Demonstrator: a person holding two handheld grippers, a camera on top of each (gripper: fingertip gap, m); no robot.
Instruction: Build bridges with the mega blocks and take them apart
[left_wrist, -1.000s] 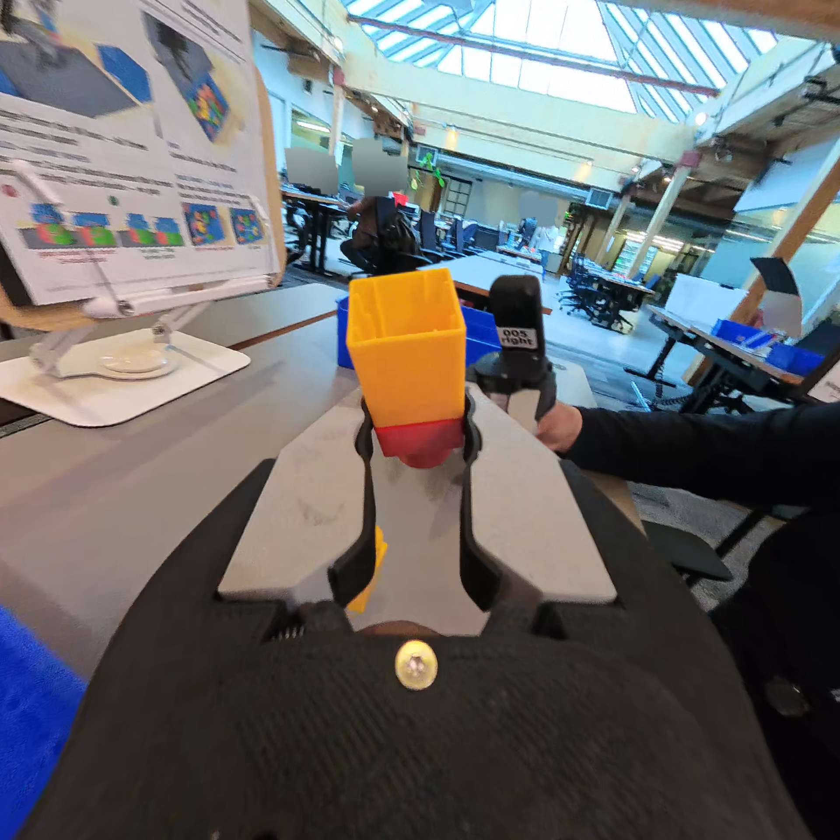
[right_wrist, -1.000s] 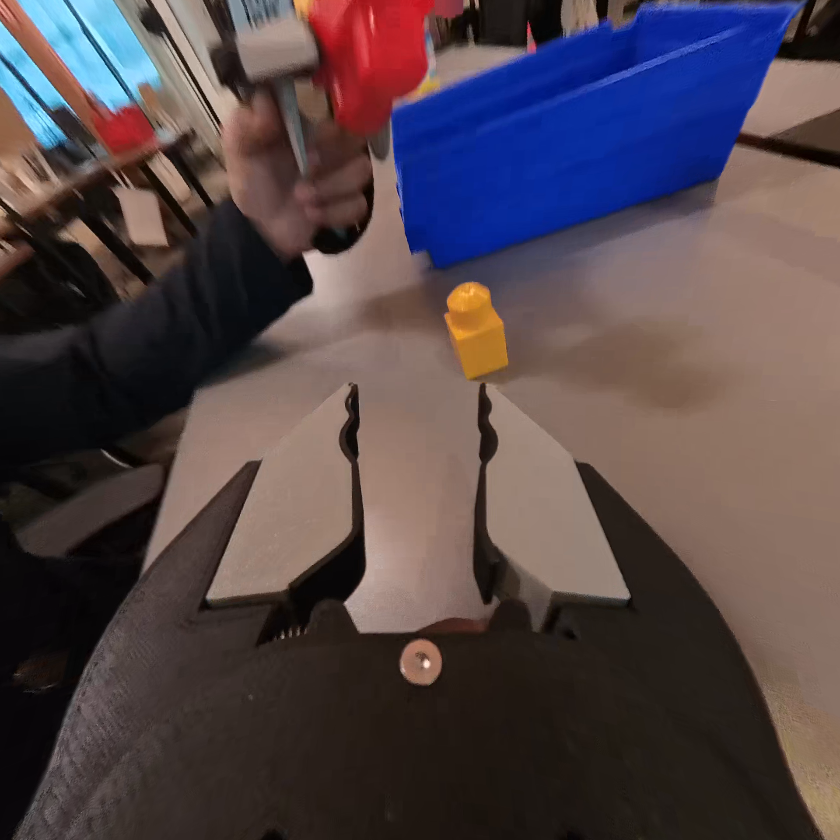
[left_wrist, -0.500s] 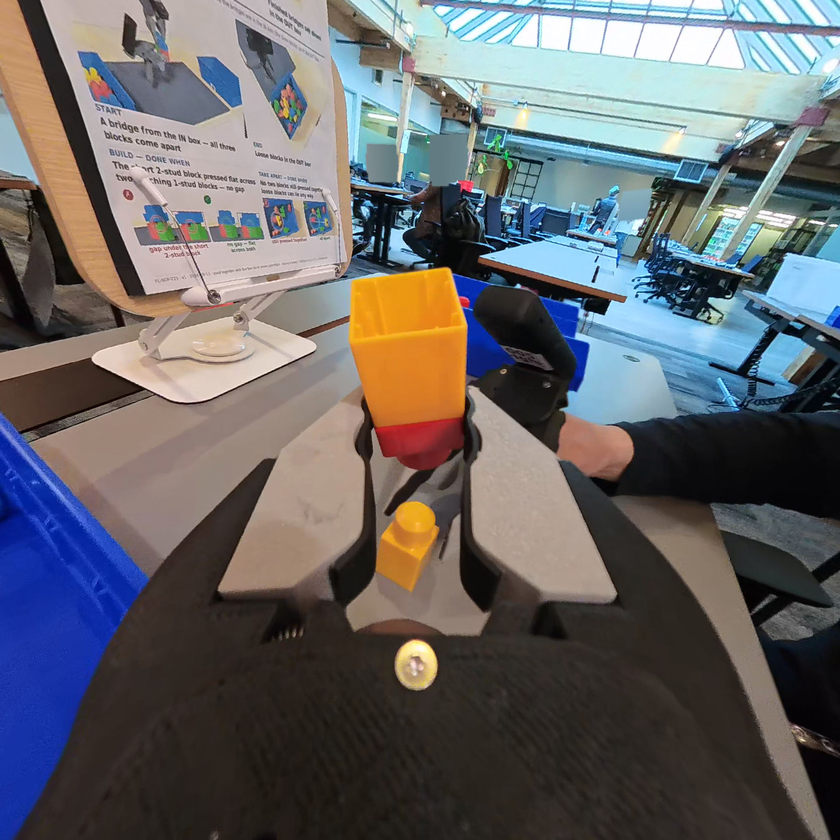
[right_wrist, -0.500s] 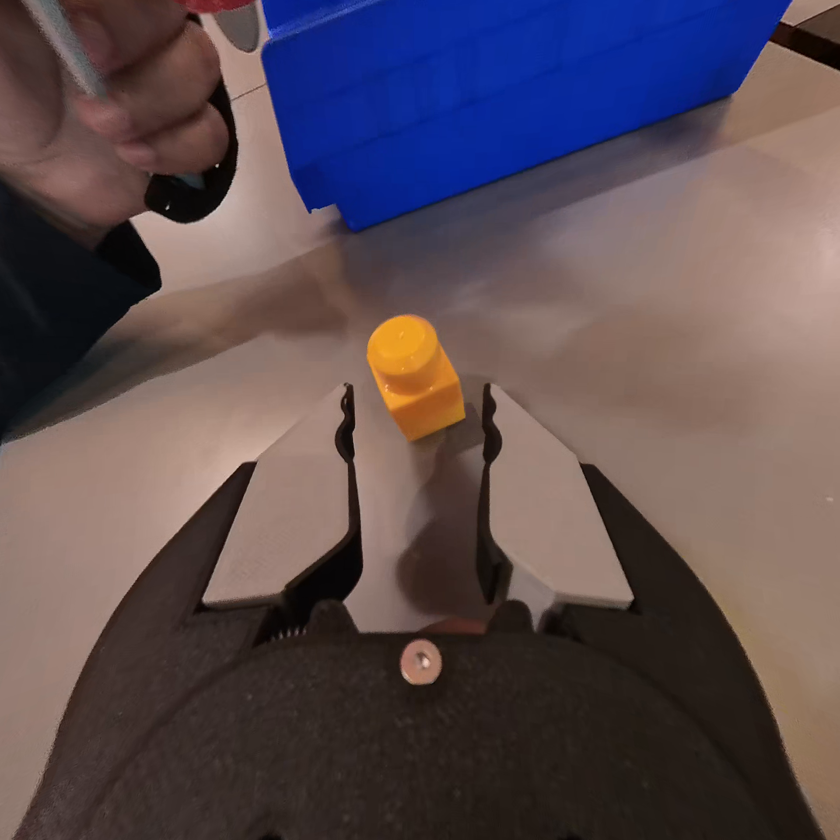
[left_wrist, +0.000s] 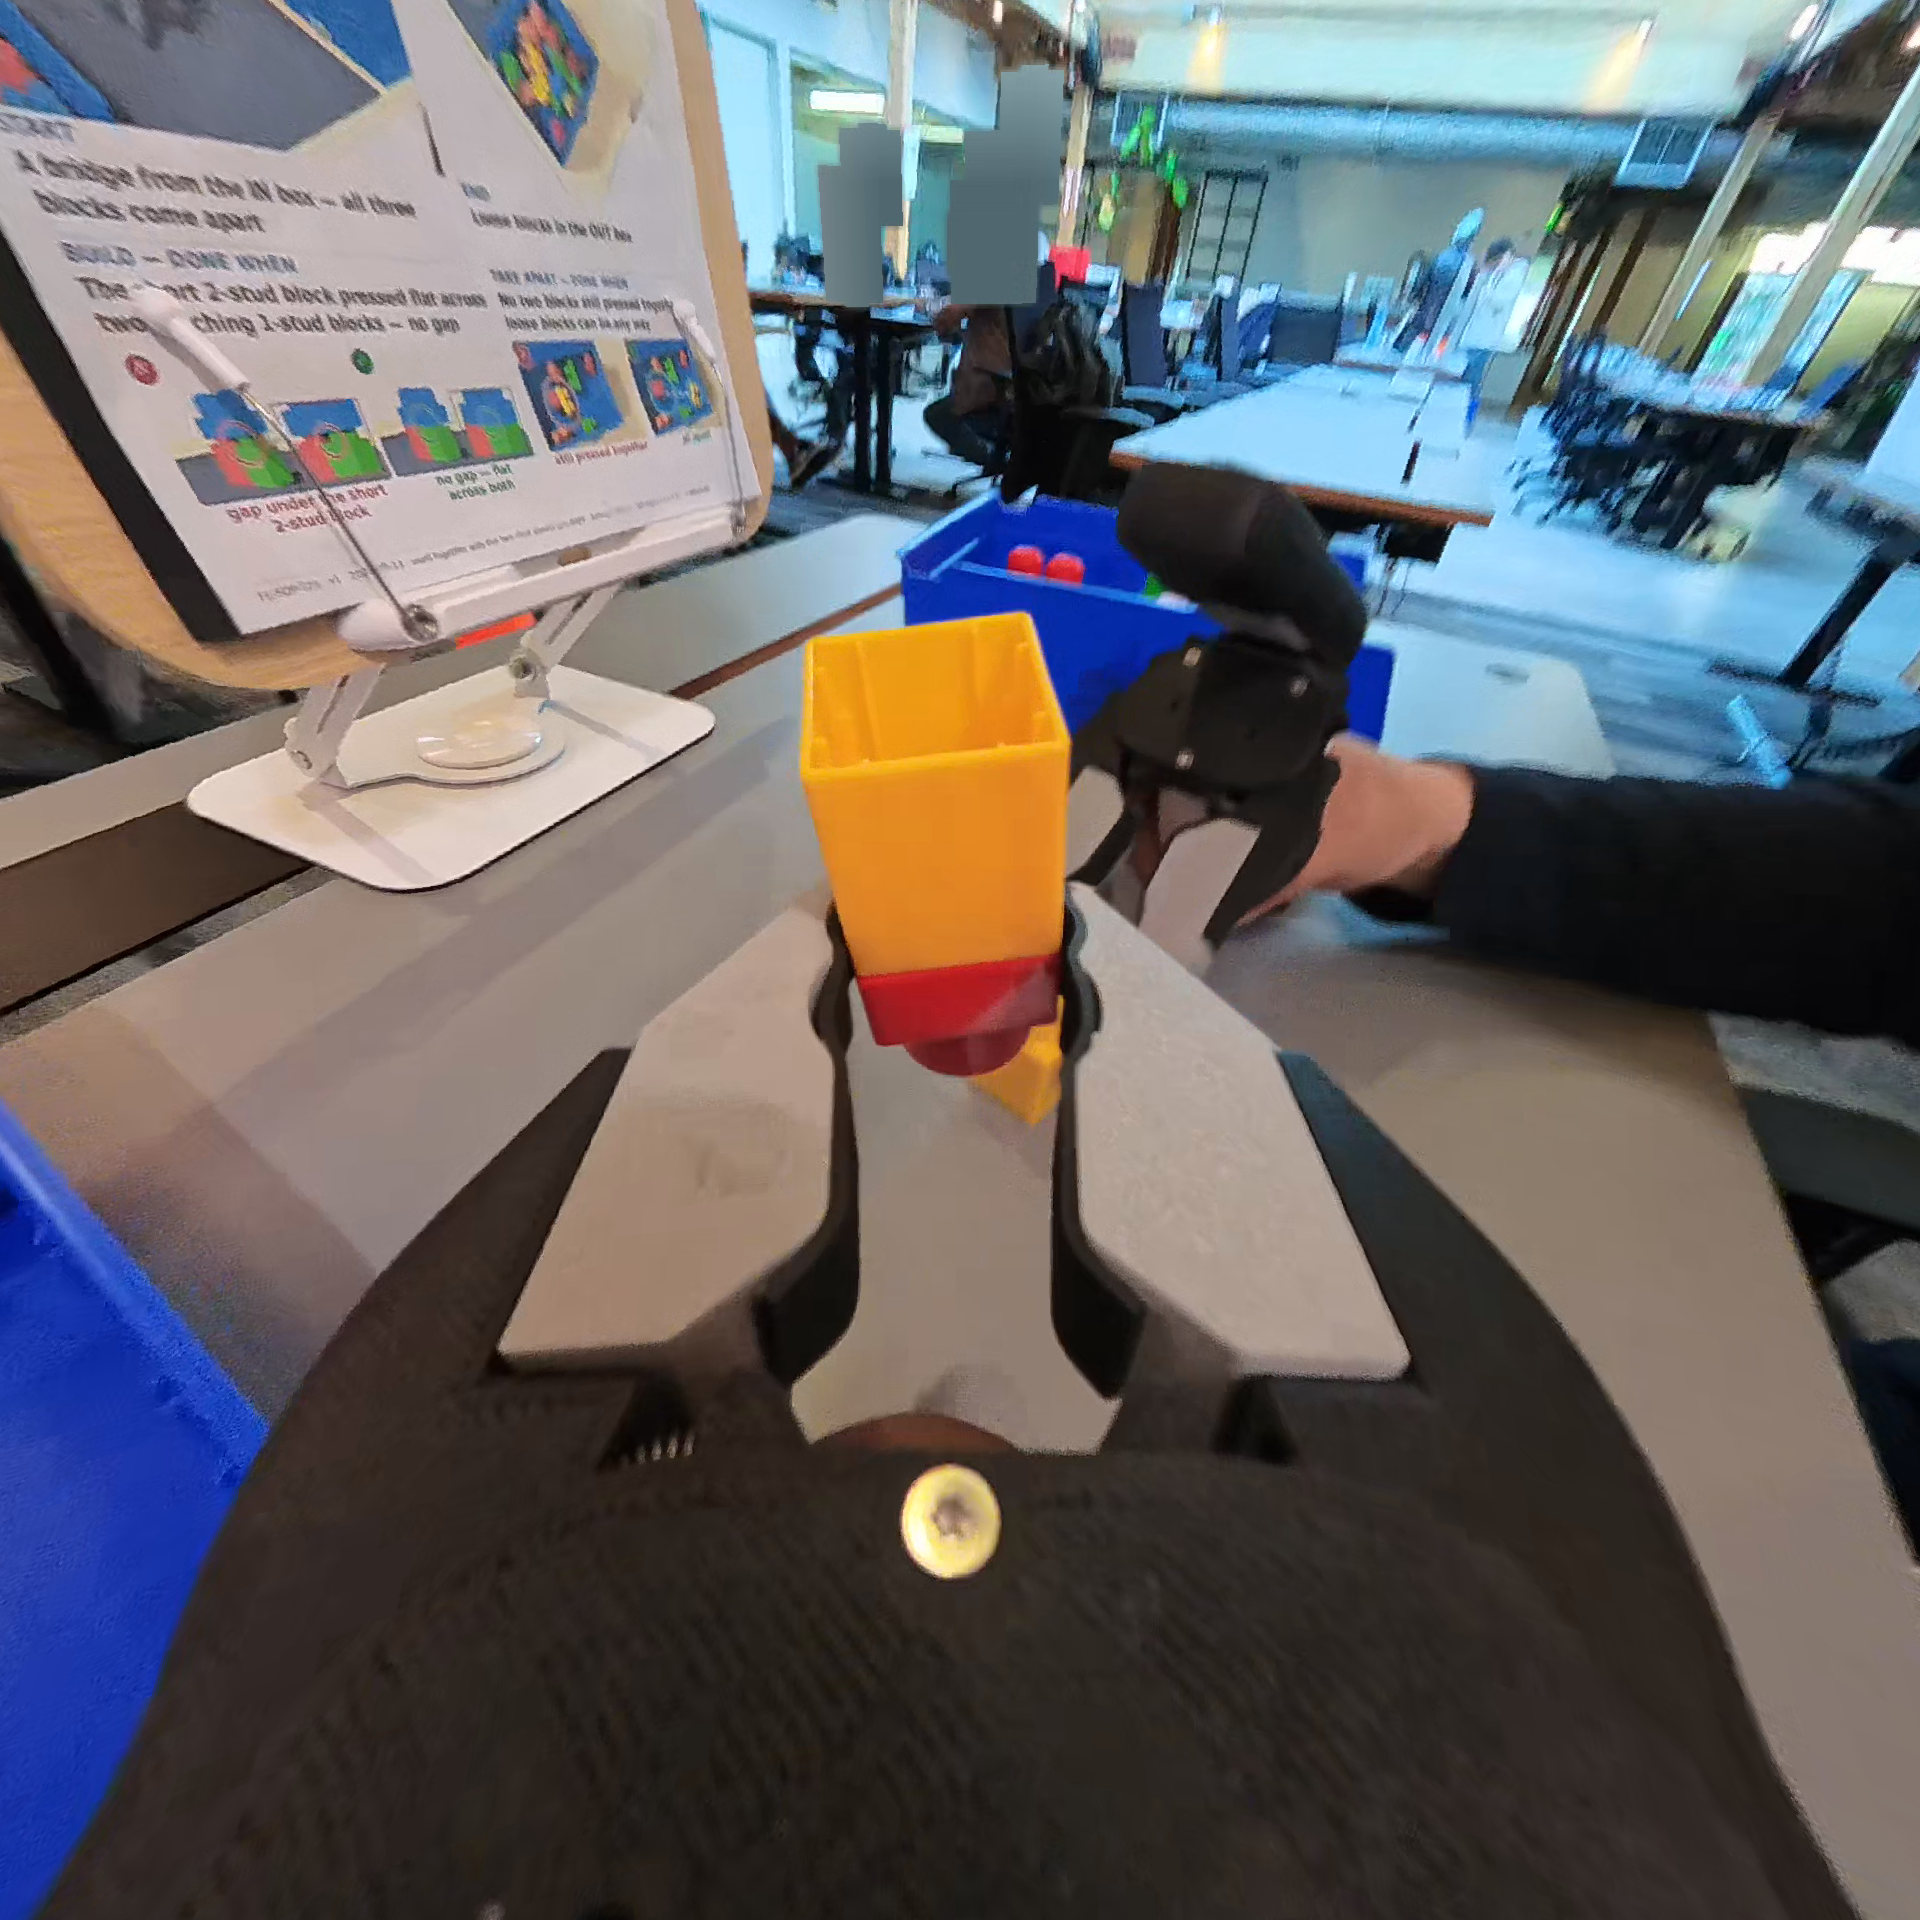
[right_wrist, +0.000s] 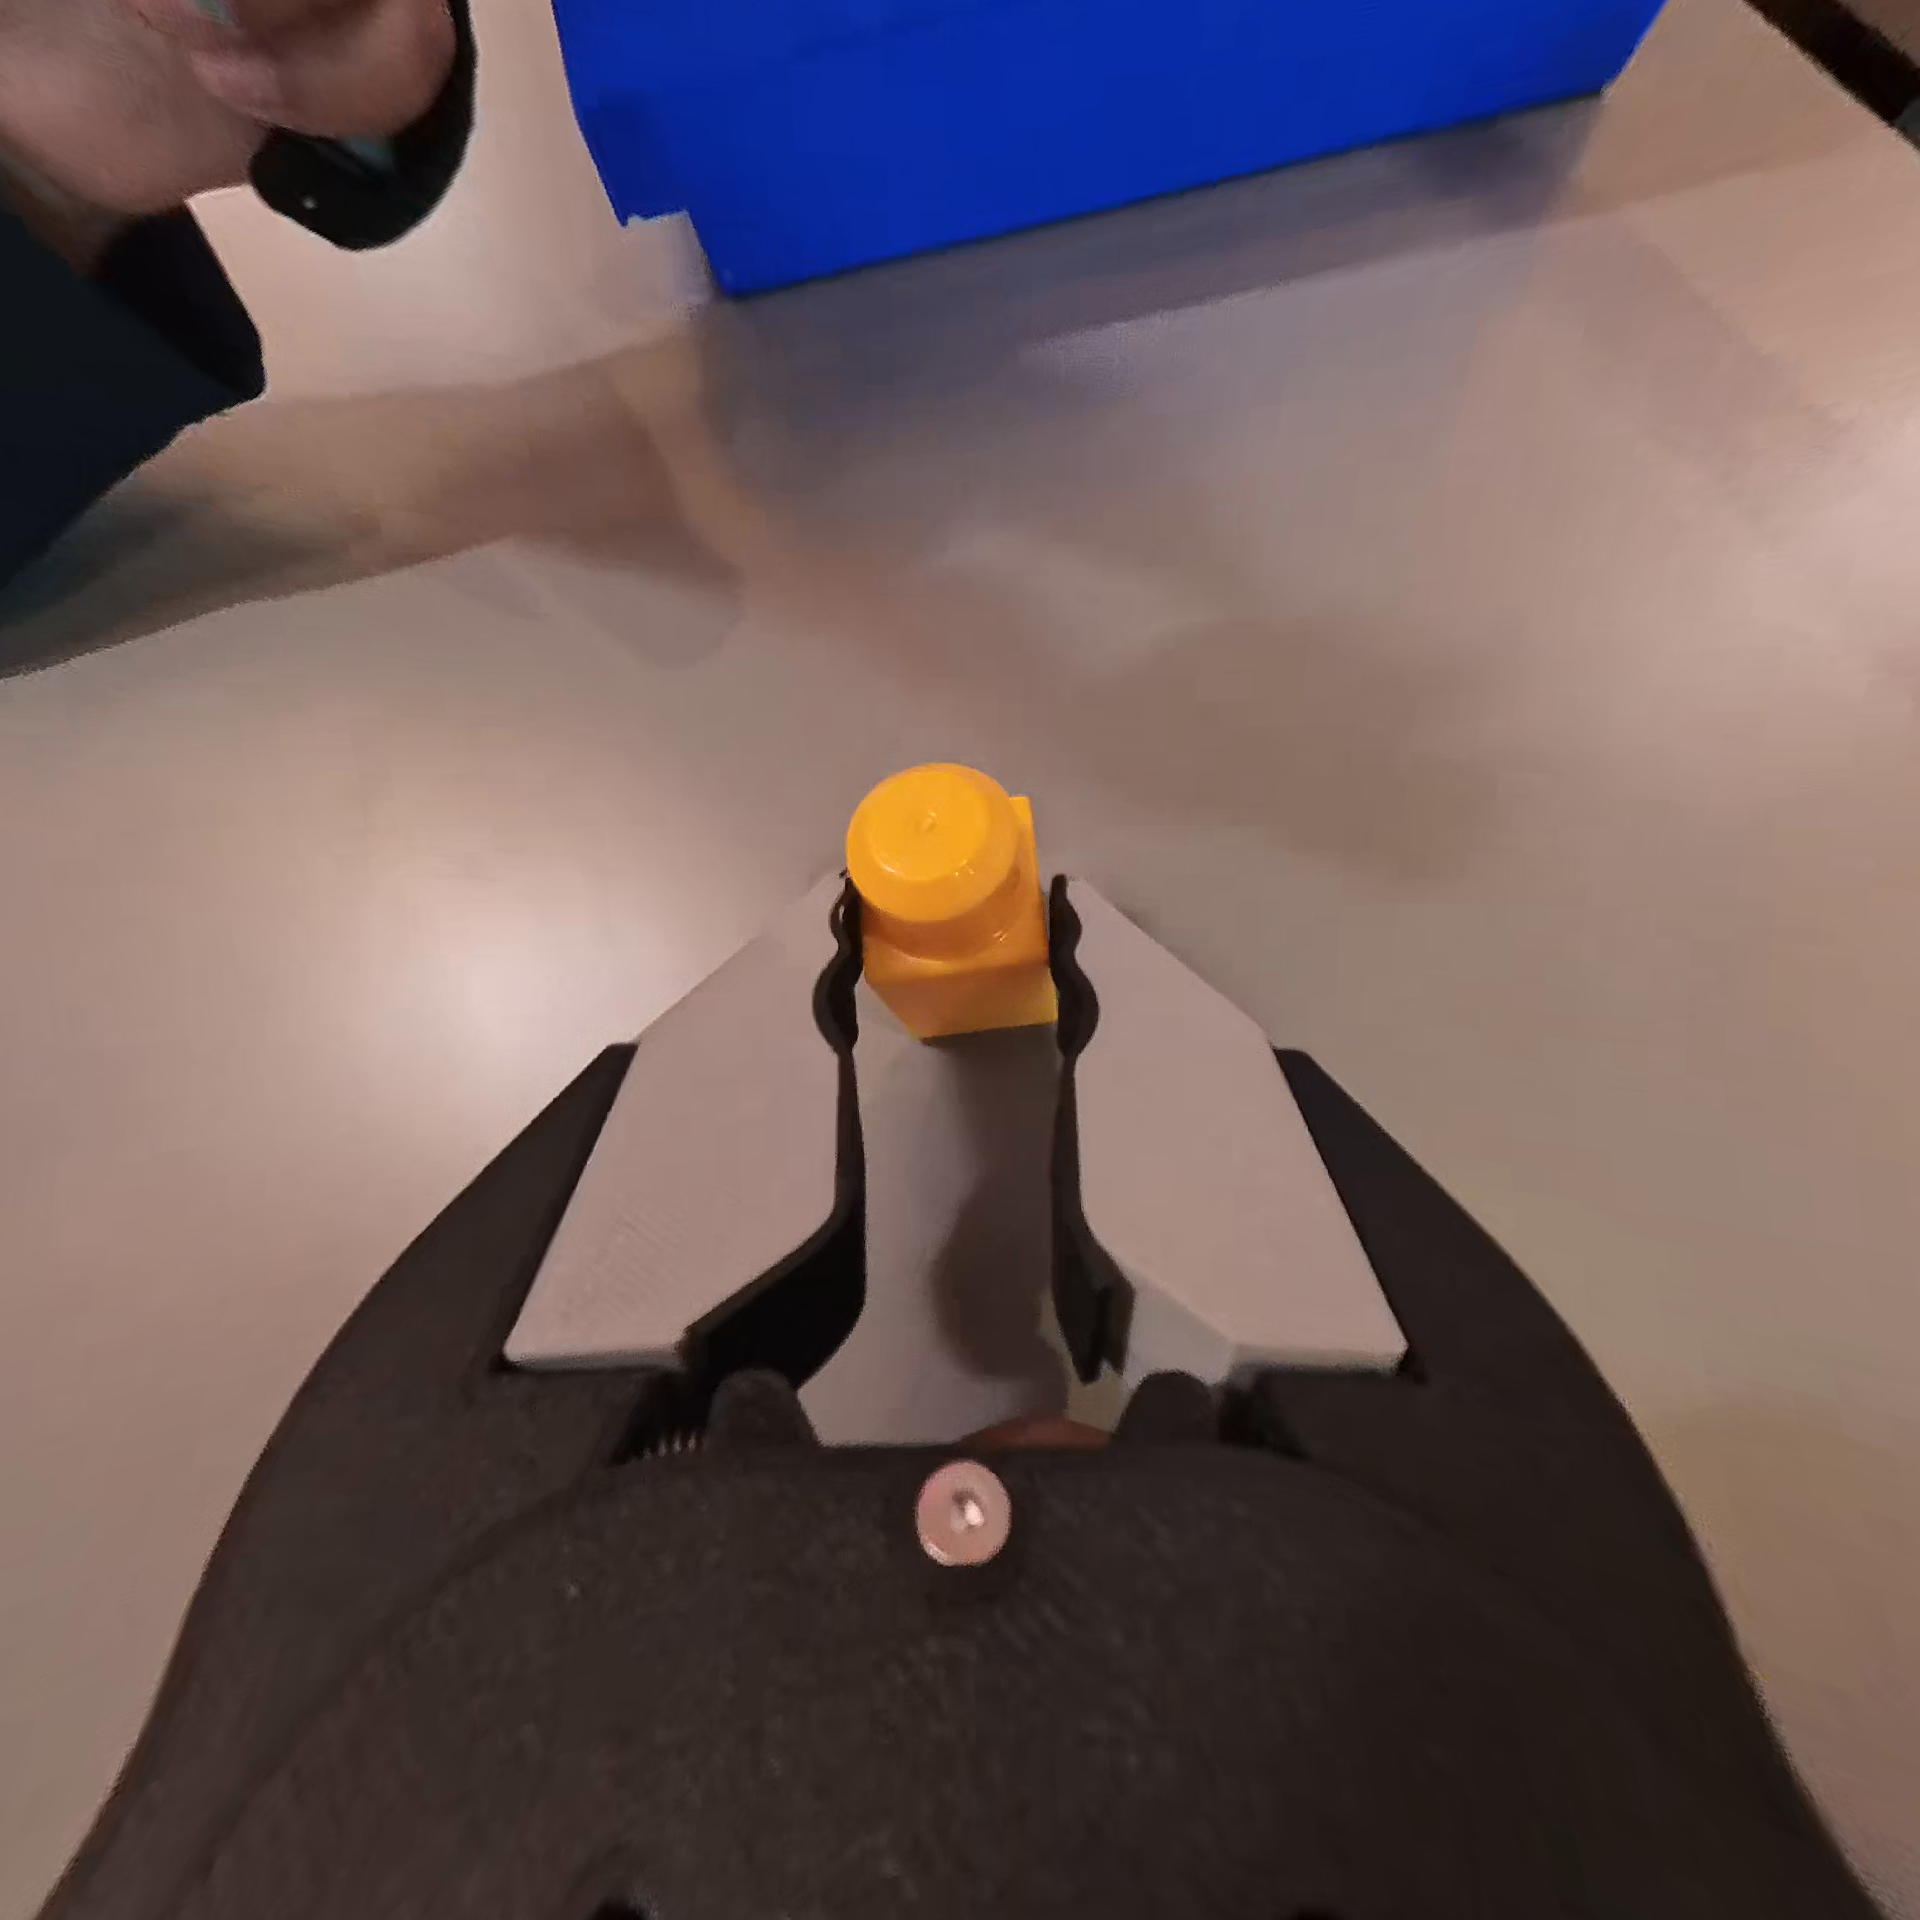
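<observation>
Grey tabletop (right_wrist: 1351, 644) carries a small yellow one-stud block (right_wrist: 961, 914), standing upright with the right gripper (right_wrist: 954, 961) clamped on its sides. Beside it, the left gripper (left_wrist: 948, 997) pinches a red block (left_wrist: 951, 1003) joined to a hollow yellow block (left_wrist: 935, 821), a blue bin (left_wrist: 971, 592) beyond.

glossy plastic yellow block (right_wrist: 951, 914), smooth matt table (right_wrist: 1455, 675)
</observation>
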